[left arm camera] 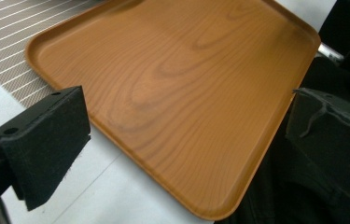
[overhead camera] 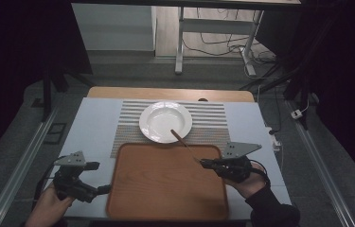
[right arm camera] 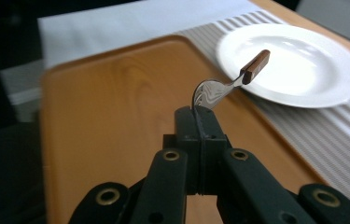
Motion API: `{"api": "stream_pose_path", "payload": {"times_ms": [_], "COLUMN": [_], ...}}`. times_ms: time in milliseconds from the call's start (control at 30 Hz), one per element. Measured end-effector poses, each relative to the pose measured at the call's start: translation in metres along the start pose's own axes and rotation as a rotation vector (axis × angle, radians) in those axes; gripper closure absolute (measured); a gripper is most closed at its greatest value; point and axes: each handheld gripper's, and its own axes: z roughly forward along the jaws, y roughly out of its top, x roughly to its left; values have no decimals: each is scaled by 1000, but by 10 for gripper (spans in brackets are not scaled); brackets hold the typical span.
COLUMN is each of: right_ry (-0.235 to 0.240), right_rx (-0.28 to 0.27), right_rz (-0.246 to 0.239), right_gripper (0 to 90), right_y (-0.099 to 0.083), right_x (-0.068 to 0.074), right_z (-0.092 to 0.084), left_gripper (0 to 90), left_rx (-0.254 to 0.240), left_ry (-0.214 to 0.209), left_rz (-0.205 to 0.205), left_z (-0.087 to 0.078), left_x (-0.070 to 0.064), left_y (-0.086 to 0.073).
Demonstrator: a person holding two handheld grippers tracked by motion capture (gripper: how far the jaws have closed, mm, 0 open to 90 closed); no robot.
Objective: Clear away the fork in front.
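A metal spoon (overhead camera: 181,138) with a brown wooden handle is held by its bowl in my right gripper (overhead camera: 203,163), which is shut on it above the tray's far right corner. The handle points up toward the white plate (overhead camera: 158,118), its tip over the near rim. In the right gripper view, the spoon (right arm camera: 219,91) rises from the closed jaws of my right gripper (right arm camera: 198,114) toward the plate (right arm camera: 303,70). My left gripper (overhead camera: 104,189) stands open at the near left edge of the wooden tray (overhead camera: 165,189). The left gripper (left arm camera: 184,102) has nothing between its foam pads (left arm camera: 46,140).
The plate rests on a striped placemat (overhead camera: 213,118) behind the tray (left arm camera: 182,84), all on a white table cover (overhead camera: 90,127). Metal rails (overhead camera: 23,161) run along both sides of the table. White desk legs (overhead camera: 180,42) and cables lie on the floor beyond.
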Motion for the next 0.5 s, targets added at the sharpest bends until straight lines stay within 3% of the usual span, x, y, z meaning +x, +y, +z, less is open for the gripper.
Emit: {"api": "stream_pose_path", "payload": {"times_ms": [267,500], "right_ry": [139,234], "right_rx": [-6,-32], "right_rz": [-2,-6], "right_gripper": [900,899], "right_y": [-2,0], "right_x": [18,30], "right_z": [1,3], "left_gripper": [0,0], "left_rx": [43,67], "left_ry": [-7,-56], "left_rz": [93,180], "left_z": [20,40], "left_x": [-3,-8], "left_y": [23,44]}}
